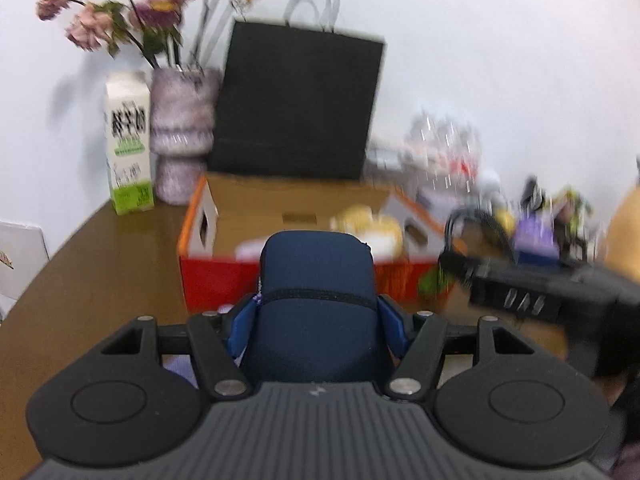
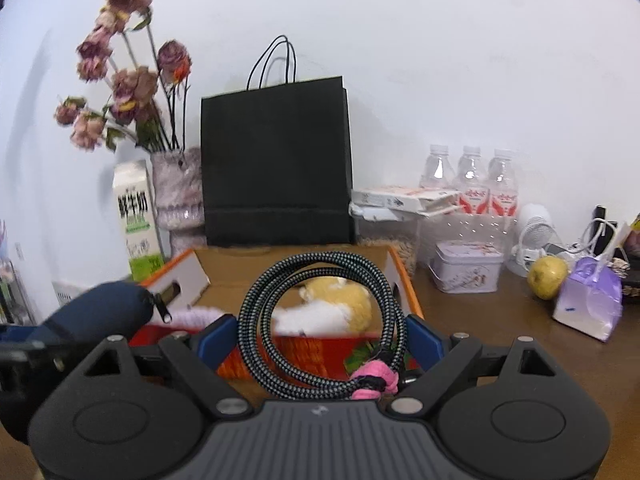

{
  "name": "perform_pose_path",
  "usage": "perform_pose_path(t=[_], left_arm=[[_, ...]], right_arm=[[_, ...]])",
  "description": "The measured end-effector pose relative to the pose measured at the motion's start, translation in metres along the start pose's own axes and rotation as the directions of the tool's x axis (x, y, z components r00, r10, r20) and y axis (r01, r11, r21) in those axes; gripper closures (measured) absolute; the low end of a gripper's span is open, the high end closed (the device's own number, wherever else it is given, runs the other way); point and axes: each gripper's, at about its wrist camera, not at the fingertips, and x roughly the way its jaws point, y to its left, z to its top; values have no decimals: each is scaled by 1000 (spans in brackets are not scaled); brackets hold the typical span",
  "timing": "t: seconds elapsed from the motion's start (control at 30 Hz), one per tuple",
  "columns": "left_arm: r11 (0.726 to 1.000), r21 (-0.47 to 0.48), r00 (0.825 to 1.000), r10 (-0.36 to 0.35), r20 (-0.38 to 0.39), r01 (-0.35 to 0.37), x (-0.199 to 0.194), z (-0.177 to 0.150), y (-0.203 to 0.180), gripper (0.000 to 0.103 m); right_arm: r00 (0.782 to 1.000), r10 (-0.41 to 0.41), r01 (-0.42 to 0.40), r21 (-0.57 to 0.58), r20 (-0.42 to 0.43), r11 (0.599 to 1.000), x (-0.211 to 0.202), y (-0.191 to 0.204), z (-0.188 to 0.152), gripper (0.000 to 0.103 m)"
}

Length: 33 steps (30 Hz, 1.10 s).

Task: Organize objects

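My left gripper [image 1: 316, 320] is shut on a navy zippered pouch [image 1: 316, 280] and holds it just in front of the red-and-orange cardboard box [image 1: 216, 276]. My right gripper [image 2: 320, 336] is shut on a coiled black-and-grey braided cable [image 2: 320, 320] tied with a pink band [image 2: 374, 376], also in front of the box [image 2: 312, 352]. The box holds a yellow-and-white plush toy [image 2: 340, 304]. The pouch and left gripper show at the left of the right wrist view [image 2: 100, 312]. The right gripper and its cable show blurred at the right of the left wrist view [image 1: 520, 284].
On the brown table [image 2: 500, 340] a black paper bag [image 2: 276, 164] stands behind the box. A milk carton [image 2: 138, 220] and a vase of dried flowers [image 2: 176, 192] stand left. Water bottles [image 2: 472, 184], a tin [image 2: 466, 266], a pear [image 2: 546, 272] and a purple scoop [image 2: 592, 300] sit right.
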Motion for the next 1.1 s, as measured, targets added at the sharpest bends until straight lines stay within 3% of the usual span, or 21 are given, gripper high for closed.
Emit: perform_pose_path(t=[0.2, 0.27, 0.37, 0.4, 0.6, 0.67, 0.73, 0.83, 1.1], left_arm=[[995, 96, 991, 42, -127, -30, 38, -36, -18, 37], [991, 122, 986, 67, -150, -49, 47, -44, -22, 34], [989, 134, 980, 90, -176, -67, 51, -51, -24, 20], [988, 131, 979, 101, -175, -79, 49, -52, -24, 11], [971, 210, 987, 134, -92, -112, 29, -61, -37, 10], [959, 257, 986, 146, -76, -122, 27, -65, -45, 14], [943, 307, 986, 155, -69, -127, 26, -69, -53, 36], [936, 328, 987, 154, -52, -129, 23, -72, -57, 42], [961, 260, 995, 88, 38, -95, -7, -68, -52, 45]], right_arm=[[1000, 22, -21, -55, 21, 998, -24, 6, -9, 14], [999, 30, -28, -59, 32, 998, -30, 8, -9, 14], [999, 34, -32, -59, 35, 998, -33, 7, -9, 14], [999, 33, -31, -56, 32, 998, -33, 6, -9, 14], [999, 32, -31, -40, 24, 999, -32, 1, -10, 14], [999, 33, -32, -41, 26, 999, -32, 2, -10, 14], [999, 34, -33, -42, 27, 999, -33, 2, -10, 14], [999, 33, -32, -40, 32, 999, -34, 2, -9, 14], [999, 34, -33, -33, 42, 999, -36, 0, -9, 14]])
